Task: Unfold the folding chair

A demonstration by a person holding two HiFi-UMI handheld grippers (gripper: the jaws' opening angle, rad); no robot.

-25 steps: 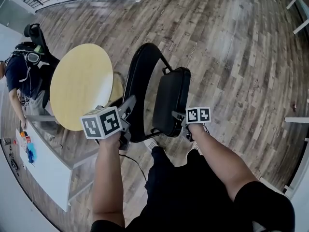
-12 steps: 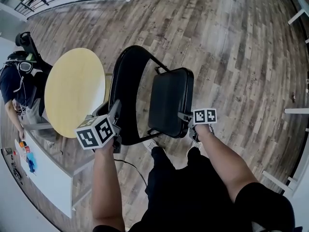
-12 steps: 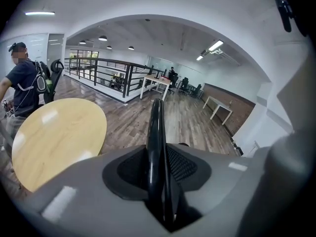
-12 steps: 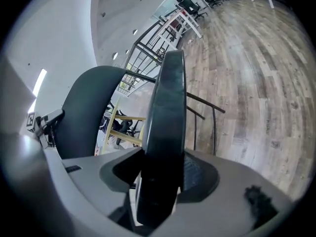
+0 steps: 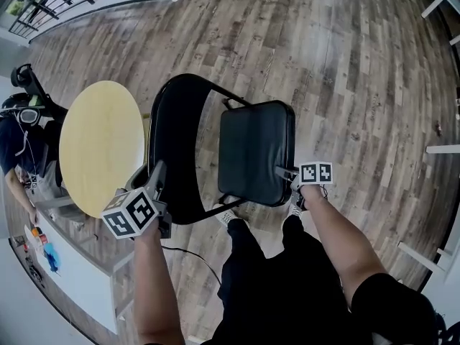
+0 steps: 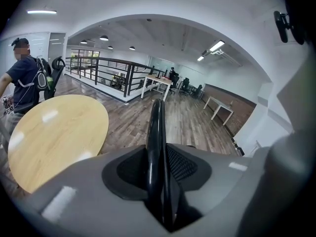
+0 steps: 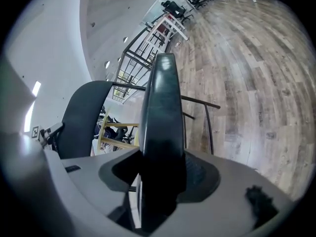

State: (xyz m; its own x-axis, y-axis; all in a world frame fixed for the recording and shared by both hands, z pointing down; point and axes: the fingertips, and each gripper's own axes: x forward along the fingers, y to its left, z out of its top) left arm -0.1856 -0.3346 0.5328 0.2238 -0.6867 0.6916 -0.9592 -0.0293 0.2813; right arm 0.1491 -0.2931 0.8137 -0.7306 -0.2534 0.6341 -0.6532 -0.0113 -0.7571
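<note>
At far left, person in dark shirt next to round pale-yellow wooden table. Next, left gripper clamped on thin curved backrest rim of black metal folding chair; jaws just opening a little, rim between them. Chair stands on grey-brown plank floor, just right of table, in front of holder's legs. Its padded black seat swung away from backrest. At right, right gripper clenched on seat's near edge; jaws also just widening, seat between them.

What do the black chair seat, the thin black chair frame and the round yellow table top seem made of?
Black chair seat: padded vinyl probably, soft sheen. Thin black chair frame: glossy painted metal tube, sharp highlights. Round yellow table top: smooth light wood or laminate.
</note>
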